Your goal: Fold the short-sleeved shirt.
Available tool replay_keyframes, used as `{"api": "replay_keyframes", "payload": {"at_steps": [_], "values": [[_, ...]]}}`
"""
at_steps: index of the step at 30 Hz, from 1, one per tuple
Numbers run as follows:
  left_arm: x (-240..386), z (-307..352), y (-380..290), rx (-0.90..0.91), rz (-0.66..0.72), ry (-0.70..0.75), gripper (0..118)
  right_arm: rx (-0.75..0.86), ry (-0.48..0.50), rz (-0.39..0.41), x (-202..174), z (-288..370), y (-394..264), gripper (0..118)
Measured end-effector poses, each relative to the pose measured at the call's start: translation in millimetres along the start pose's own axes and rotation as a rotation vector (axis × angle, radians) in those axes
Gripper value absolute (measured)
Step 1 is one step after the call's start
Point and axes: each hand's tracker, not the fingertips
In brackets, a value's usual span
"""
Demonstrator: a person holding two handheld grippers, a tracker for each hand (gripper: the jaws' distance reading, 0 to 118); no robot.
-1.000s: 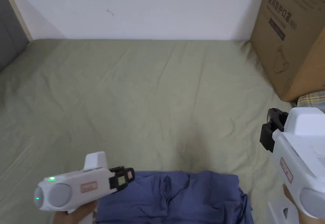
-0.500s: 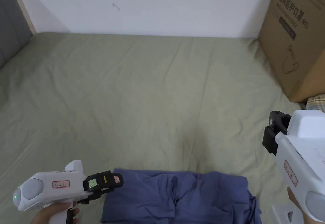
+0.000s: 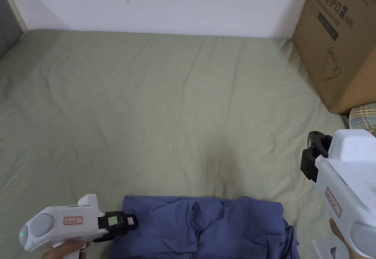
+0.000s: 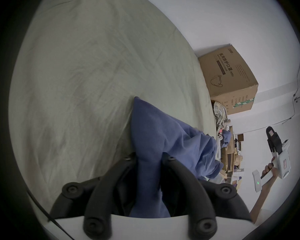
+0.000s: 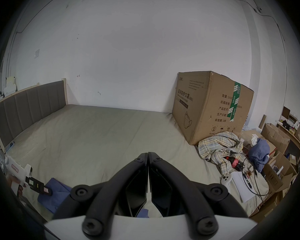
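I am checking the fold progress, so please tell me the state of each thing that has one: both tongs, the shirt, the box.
Left tongs: shut on shirt.
Right tongs: shut, holding nothing, raised above the bed.
Shirt: crumpled, not flat, lying on the bed, one edge gripped.
Box: closed, taped, standing on the bed.

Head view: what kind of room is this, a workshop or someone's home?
Most likely a bedroom used for storage: a bed with a padded headboard, a big box on it, clutter beside it.

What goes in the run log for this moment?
left gripper: shut on blue shirt edge | right gripper: shut, empty, raised | shirt: crumpled on bed | fold: not done
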Motion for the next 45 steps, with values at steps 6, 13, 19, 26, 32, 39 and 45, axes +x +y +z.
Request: {"api": "replay_keyframes", "payload": {"at_steps": [6,13,19,26,32,39,45], "values": [[41.8,12.2,-13.4,0.041,-0.172,0.120,13,0.011,0.008,0.001,-1.2,0.7,4.4,1],[54.5,51.6,3.6,0.087,-0.210,0.148,10,0.038,0.023,-0.005,-2.2,6.2,10.6,1],[56.7,113.9,20.6,0.143,-0.286,0.285,10,0.075,0.042,-0.035,-3.2,12.2,14.6,0],[103.1,152.9,17.1,0.162,-0.312,0.370,10,0.103,0.064,-0.058,-2.9,16.8,17.2,0],[171.6,104.4,3.6,0.062,-0.361,0.291,10,0.107,0.079,-0.084,1.6,19.4,14.0,0],[236.4,4.1,-24.4,-0.075,-0.498,0.252,10,0.103,0.070,-0.095,16.3,30.0,5.8,0],[248.3,-79.9,-57.3,-0.157,-0.558,0.335,10,0.091,0.031,-0.097,34.7,37.9,-2.8,0]]}}
